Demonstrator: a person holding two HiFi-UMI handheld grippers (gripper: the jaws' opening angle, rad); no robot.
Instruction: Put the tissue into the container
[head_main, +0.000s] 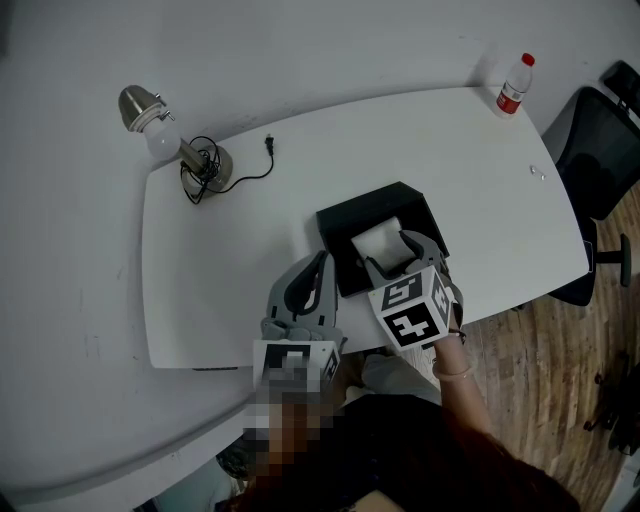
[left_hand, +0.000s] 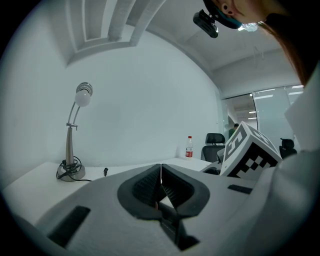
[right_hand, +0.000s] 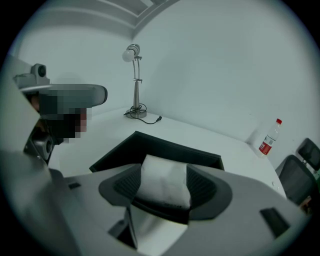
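White table (head_main: 480, 150) with a desk lamp (head_main: 160, 130), bottle (head_main: 514, 84) and black container (head_main: 345, 235), an office chair (head_main: 600, 150) beside it. The right gripper (head_main: 397, 255) hangs over the container, clamping the tissue (right_hand: 165, 182), a grip plain only in its own view. The left gripper (left_hand: 161, 182) is beside it, jaws pressed together, empty

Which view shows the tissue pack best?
Right gripper view: the tissue pack fills the centre, clamped in the right tongs above the black container. Head view shows only its white top, beyond those tongs. Left gripper view misses it.
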